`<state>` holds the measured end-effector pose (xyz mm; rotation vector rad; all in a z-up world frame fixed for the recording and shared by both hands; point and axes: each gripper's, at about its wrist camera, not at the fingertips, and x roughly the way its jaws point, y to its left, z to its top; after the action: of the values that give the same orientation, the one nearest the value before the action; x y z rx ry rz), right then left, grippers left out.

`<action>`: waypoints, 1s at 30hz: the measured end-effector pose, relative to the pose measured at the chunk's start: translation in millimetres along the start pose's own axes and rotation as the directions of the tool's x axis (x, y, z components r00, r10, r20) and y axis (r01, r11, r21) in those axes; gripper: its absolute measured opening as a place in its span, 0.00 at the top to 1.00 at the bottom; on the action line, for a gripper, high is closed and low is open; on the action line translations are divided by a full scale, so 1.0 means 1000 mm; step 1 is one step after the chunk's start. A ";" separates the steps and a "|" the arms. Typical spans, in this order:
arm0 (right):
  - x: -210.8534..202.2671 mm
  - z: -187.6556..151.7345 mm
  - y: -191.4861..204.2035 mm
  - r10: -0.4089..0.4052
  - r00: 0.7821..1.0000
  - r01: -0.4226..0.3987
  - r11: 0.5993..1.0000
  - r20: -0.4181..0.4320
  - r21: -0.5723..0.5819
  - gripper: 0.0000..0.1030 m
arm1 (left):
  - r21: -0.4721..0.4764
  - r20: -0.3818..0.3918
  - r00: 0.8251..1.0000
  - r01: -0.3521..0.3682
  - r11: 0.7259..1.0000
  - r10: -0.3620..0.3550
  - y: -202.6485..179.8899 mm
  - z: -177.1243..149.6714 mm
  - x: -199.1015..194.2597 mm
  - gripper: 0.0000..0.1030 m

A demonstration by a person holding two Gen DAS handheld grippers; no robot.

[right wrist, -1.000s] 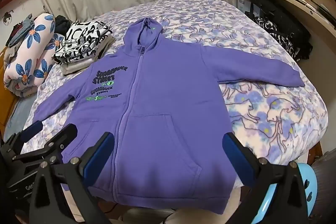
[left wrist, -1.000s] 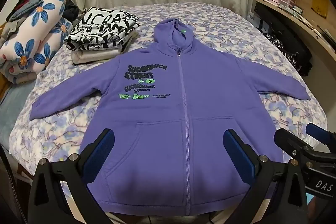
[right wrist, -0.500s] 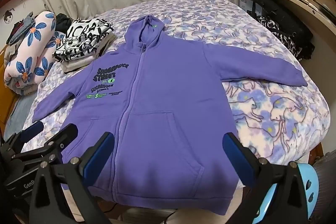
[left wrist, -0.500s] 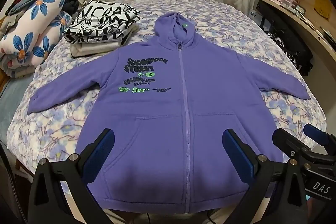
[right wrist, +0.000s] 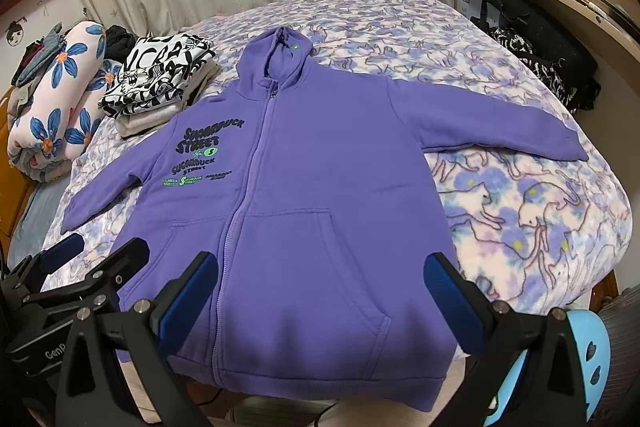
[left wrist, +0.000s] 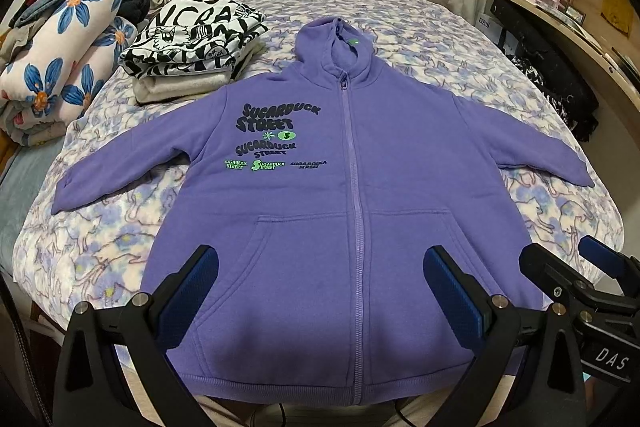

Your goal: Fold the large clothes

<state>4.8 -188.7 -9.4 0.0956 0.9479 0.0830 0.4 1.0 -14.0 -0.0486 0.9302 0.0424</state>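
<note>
A purple zip-up hoodie (left wrist: 360, 167) (right wrist: 312, 179) lies flat and face up on the bed, zipped, hood at the far end, both sleeves spread outward, hem at the near edge. My left gripper (left wrist: 320, 291) hovers above the hem, open, nothing between its blue pads. My right gripper (right wrist: 320, 295) hovers over the lower right pocket area, open as well. Each gripper shows in the other's view: the right gripper (left wrist: 592, 275) at the right edge, the left gripper (right wrist: 92, 263) at the left edge.
A stack of folded clothes with a black-and-white print top (left wrist: 192, 43) (right wrist: 156, 75) sits at the far left of the bed (left wrist: 560, 219). Rolled floral bedding (left wrist: 60, 55) lies beyond it. A wooden desk with shelves (left wrist: 560, 11) runs along the right. Curtains hang behind.
Both grippers have drifted slightly forward and up over the hem, so the hoodie sits a little lower in view. Both stay open; the hoodie has not moved.
</note>
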 end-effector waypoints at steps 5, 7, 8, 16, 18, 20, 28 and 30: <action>0.001 -0.001 0.000 0.000 1.000 0.000 1.000 0.000 -0.001 0.00 | -0.001 -0.003 1.000 0.001 1.000 -0.001 0.001 0.000 0.000 0.02; 0.002 -0.001 0.000 0.000 1.000 0.000 1.000 0.001 -0.001 0.00 | -0.001 -0.004 1.000 0.000 1.000 0.000 0.002 -0.001 0.001 0.02; 0.002 -0.002 0.000 0.000 1.000 0.000 1.000 0.000 0.000 0.00 | -0.002 -0.004 1.000 -0.001 1.000 0.001 0.003 -0.002 0.002 0.02; 0.003 -0.002 0.000 0.001 1.000 -0.001 1.000 -0.001 0.000 0.00 | 0.000 -0.005 1.000 0.000 1.000 0.000 0.003 -0.002 0.001 0.02; 0.004 -0.003 0.000 0.001 1.000 -0.001 1.000 0.000 0.001 0.00 | 0.000 -0.005 1.000 -0.001 1.000 0.001 0.003 -0.003 0.001 0.02; 0.003 -0.002 -0.001 0.001 1.000 -0.001 1.000 0.000 0.001 0.00 | 0.001 -0.004 1.000 -0.001 1.000 0.001 0.003 -0.003 0.001 0.02; 0.005 -0.004 -0.001 0.003 1.000 -0.003 1.000 -0.001 0.003 0.00 | 0.001 -0.004 1.000 -0.003 1.000 0.003 0.004 -0.003 0.002 0.02; 0.004 -0.003 -0.002 0.003 1.000 -0.003 1.000 0.000 0.002 0.00 | 0.001 -0.006 1.000 -0.002 1.000 0.002 0.005 -0.003 0.002 0.02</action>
<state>4.5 -190.5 -14.3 0.0991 0.9483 0.0850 -1.4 5.6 -17.8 -0.0473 0.9364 0.0439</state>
